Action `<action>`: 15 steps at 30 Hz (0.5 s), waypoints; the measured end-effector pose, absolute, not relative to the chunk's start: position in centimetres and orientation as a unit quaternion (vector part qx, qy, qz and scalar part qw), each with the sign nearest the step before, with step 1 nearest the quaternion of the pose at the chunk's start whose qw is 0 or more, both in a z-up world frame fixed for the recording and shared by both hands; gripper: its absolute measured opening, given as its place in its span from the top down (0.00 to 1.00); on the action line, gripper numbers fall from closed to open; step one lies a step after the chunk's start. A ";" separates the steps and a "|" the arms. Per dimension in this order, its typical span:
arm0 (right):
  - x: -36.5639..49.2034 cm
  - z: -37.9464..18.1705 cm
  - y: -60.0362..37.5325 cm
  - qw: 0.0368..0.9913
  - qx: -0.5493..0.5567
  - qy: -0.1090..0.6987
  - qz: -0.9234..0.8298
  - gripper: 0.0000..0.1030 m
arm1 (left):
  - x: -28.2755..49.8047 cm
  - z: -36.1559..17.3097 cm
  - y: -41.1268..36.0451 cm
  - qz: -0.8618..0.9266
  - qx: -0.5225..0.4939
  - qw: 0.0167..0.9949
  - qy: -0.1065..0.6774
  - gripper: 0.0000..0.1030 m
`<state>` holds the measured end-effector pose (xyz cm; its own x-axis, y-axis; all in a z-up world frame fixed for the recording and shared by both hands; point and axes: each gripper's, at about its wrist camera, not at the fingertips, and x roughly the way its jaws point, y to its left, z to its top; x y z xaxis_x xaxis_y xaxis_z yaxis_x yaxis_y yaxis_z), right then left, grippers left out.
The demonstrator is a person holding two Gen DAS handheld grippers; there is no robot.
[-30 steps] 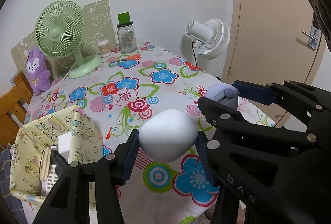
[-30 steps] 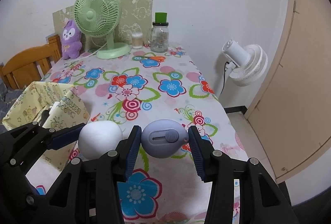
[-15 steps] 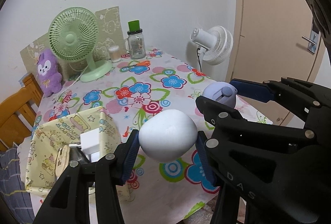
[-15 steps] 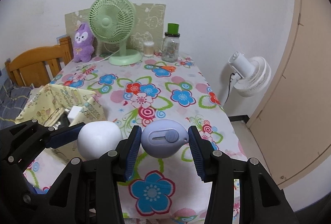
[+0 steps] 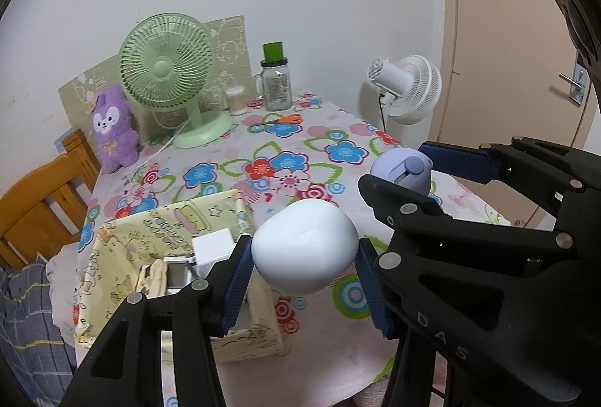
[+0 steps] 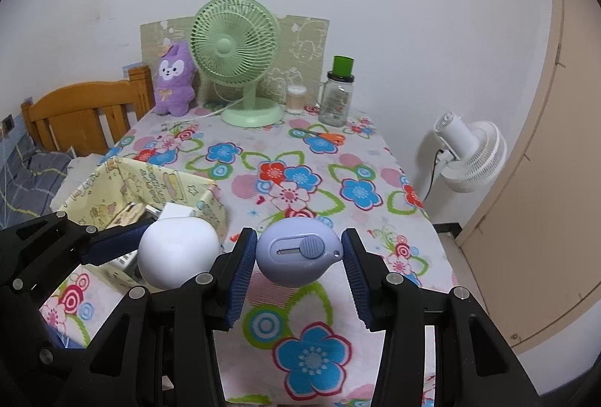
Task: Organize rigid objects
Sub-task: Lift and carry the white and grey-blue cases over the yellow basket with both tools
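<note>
The left gripper holds a smooth white egg-shaped object between its blue pads, at the lower centre of the left wrist view. Beside it, the right gripper is clamped on a rounded lilac gadget with a slider, at the lower centre of the right wrist view. Both objects hang in the air above the near part of the table with the flowered cloth.

Just left of the white object, in the lower left of both views, stands an open yellow patterned box with a white block and other small items already inside. At the far end of the table stand a green fan, a purple plush toy and a glass jar with a green lid.

The step in hand looks like carrying both objects to the box. The next move probably calls for bringing the white object over the opening, lowering it clear of the box wall and the items inside, then releasing; the lilac gadget would follow.
</note>
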<state>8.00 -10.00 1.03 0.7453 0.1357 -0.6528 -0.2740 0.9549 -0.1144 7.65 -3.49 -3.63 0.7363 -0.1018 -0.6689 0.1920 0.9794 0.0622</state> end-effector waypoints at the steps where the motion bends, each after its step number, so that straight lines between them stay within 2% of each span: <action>1: 8.1 1.1 -9.7 0.928 -0.103 0.339 0.113 0.52 | 7.7 -3.6 -3.1 -0.077 0.063 0.930 0.355 0.45; 15: 9.0 0.7 -5.9 0.921 -0.115 0.346 0.136 0.52 | 8.1 -4.1 0.4 -0.055 0.046 0.930 0.361 0.45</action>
<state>9.02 -5.88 0.67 0.7229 0.1715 -0.6693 -0.3303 0.9366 -0.1168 8.14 0.35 -4.08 0.7338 -0.0699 -0.6758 0.1362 0.9896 0.0456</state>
